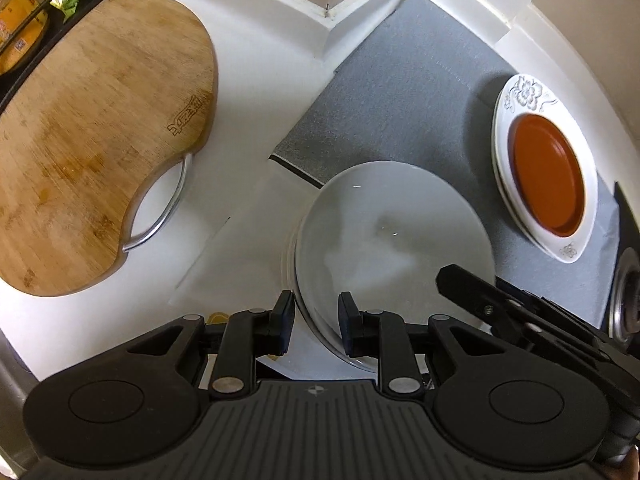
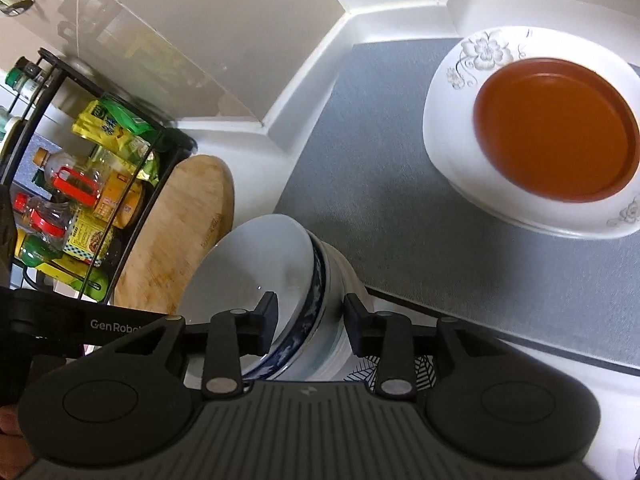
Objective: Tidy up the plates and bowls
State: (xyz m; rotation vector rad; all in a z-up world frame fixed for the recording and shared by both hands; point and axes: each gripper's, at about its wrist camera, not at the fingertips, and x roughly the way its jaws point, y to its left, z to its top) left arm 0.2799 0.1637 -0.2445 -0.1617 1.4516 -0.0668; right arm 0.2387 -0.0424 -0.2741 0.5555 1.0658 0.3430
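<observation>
A stack of white bowls [image 1: 384, 232] sits at the near edge of the grey mat [image 1: 400, 100]; in the right wrist view the stack [image 2: 264, 264] shows a blue-patterned rim. My left gripper [image 1: 316, 324] straddles the stack's left rim, jaws apart with a gap on both sides. My right gripper [image 2: 310, 320] straddles the opposite rim, jaws also apart. The right gripper's finger [image 1: 472, 284] shows in the left wrist view. An orange plate [image 2: 556, 132] lies in a white floral plate [image 2: 452, 92] on the mat, also seen in the left wrist view [image 1: 546, 168].
A wooden cutting board [image 1: 92, 132] with a metal handle lies on the white counter at left. A black wire rack [image 2: 80, 184] with bottles and packets stands beyond it. The wall corner [image 1: 328, 12] bounds the back. A sink drain [image 1: 628, 300] is at far right.
</observation>
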